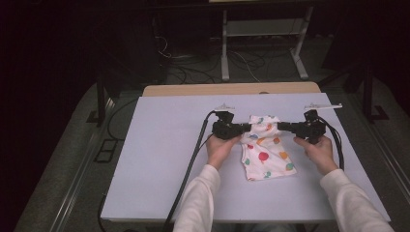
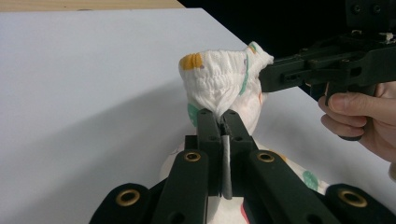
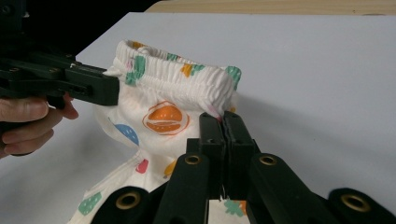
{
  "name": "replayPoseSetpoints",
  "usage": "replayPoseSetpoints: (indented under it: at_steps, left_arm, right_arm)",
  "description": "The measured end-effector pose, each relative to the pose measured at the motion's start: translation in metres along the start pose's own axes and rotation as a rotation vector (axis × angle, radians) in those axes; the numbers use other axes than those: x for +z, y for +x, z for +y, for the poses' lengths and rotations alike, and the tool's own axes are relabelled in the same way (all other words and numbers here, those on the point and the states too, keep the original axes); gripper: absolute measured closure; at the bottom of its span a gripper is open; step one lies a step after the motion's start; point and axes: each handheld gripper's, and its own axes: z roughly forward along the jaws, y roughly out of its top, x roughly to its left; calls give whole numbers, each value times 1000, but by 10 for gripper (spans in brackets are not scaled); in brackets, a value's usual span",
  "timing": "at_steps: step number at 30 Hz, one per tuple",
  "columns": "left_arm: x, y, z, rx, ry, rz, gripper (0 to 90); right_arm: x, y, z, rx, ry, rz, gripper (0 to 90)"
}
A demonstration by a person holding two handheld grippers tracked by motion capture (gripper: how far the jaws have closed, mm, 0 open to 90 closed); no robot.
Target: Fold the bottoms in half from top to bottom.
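Your left tool [image 1: 245,128] and right tool [image 1: 283,126] each pinched an end of the shorts' [image 1: 267,154] waistband, legs trailing near you on the tabletop [image 1: 159,159].

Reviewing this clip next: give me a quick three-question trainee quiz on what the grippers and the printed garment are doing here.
1. True or false: the left gripper has its jaws shut on the garment's elastic waistband.
2. What does the right gripper grip? A) a trouser leg B) the waistband C) nothing
3. On what does the garment's lower part lie?

Key
1. True.
2. B; each gripper pinches one end of the waistband.
3. On the white table, while the waistband is lifted.
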Motion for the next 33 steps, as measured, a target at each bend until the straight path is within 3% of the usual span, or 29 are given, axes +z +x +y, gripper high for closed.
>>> replayPoseSetpoints:
  at_steps: [33]
  left_arm:
    - [-8, -17, -26, 18, 28, -54, 878]
  right_arm:
    - [-17, 14, -19, -42, 70, 23, 867]
